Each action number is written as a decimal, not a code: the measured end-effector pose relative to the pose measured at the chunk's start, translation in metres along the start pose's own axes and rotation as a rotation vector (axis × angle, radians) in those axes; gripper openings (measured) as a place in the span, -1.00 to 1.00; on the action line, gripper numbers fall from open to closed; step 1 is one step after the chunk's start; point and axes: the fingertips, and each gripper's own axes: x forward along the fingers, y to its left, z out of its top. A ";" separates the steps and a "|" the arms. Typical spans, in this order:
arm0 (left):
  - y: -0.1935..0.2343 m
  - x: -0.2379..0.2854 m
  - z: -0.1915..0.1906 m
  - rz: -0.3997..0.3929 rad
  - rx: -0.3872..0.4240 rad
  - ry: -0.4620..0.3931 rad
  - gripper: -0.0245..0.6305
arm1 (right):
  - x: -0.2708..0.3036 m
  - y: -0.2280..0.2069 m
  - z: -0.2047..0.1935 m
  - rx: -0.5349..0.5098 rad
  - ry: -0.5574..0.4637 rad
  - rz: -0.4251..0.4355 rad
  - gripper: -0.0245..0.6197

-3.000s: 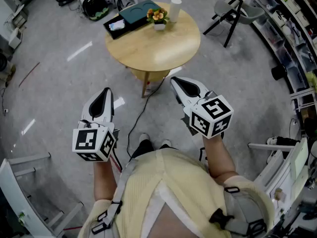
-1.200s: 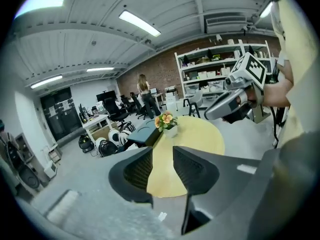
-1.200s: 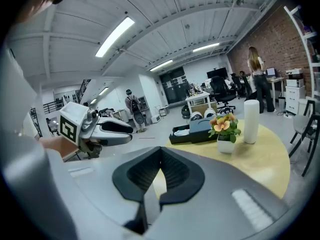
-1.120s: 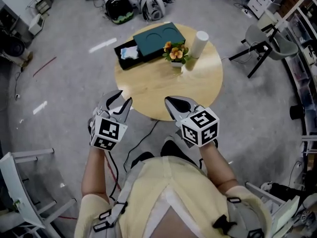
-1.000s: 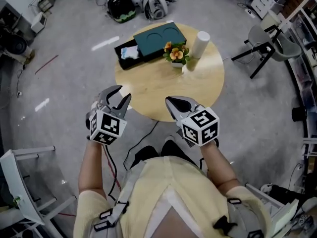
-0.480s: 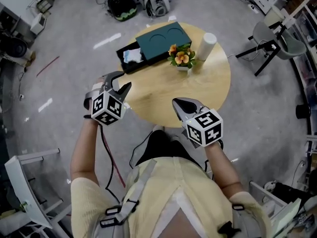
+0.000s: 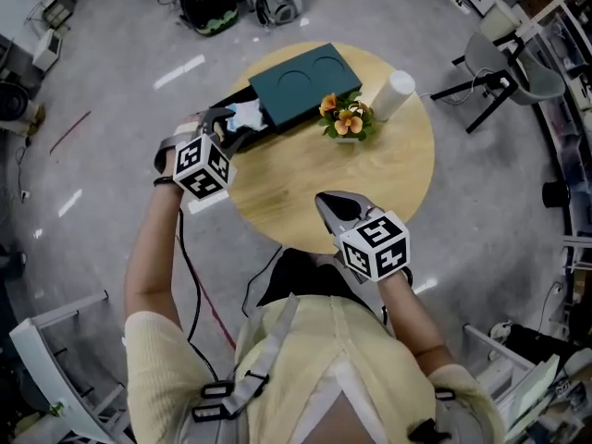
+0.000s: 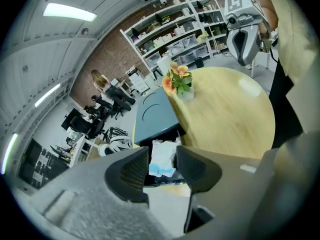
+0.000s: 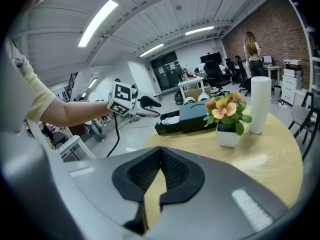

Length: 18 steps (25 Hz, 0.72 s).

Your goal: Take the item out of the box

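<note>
Hovering the left gripper (image 7: 231, 125) at the open end of the dark box (image 7: 294, 83) on the round tabletop (image 7: 370, 183), fingers spread and empty. Faces the white-and-blue packet (image 8: 162, 159) in that uncovered end, straight ahead and slightly below, long axis seemingly pointing away from the fingers. Holds the right gripper (image 7: 326, 199) clenched on nothing, well apart at the near edge. Counts one packet, one box, one flowerpot (image 7: 348, 129), one white cylinder (image 7: 393, 91).

Bright ceiling strip lights (image 9: 98, 21); glare on floor (image 7: 181, 70); fisheye-warped edges.
</note>
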 end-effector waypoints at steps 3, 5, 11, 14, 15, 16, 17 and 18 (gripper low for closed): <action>0.006 0.019 -0.010 -0.063 0.002 0.017 -0.36 | 0.010 0.000 0.002 0.011 0.018 -0.009 -0.91; 0.005 0.031 -0.015 -0.103 0.029 0.037 -0.36 | 0.014 -0.002 0.003 0.022 0.022 -0.019 -0.91; -0.005 0.057 -0.024 -0.237 0.084 0.070 -0.32 | 0.022 -0.013 0.005 0.053 0.024 -0.048 -0.91; -0.010 0.067 -0.027 -0.300 0.121 0.089 -0.31 | 0.024 -0.019 0.002 0.072 0.032 -0.069 -0.91; -0.011 0.070 -0.027 -0.317 0.131 0.094 -0.31 | 0.024 -0.020 0.001 0.078 0.034 -0.075 -0.91; -0.012 0.073 -0.027 -0.335 0.142 0.099 -0.31 | 0.024 -0.022 0.000 0.083 0.036 -0.079 -0.91; -0.013 0.076 -0.028 -0.354 0.155 0.105 -0.31 | 0.024 -0.023 0.000 0.088 0.037 -0.083 -0.91; -0.015 0.079 -0.029 -0.373 0.173 0.113 -0.32 | 0.024 -0.023 0.000 0.093 0.037 -0.086 -0.91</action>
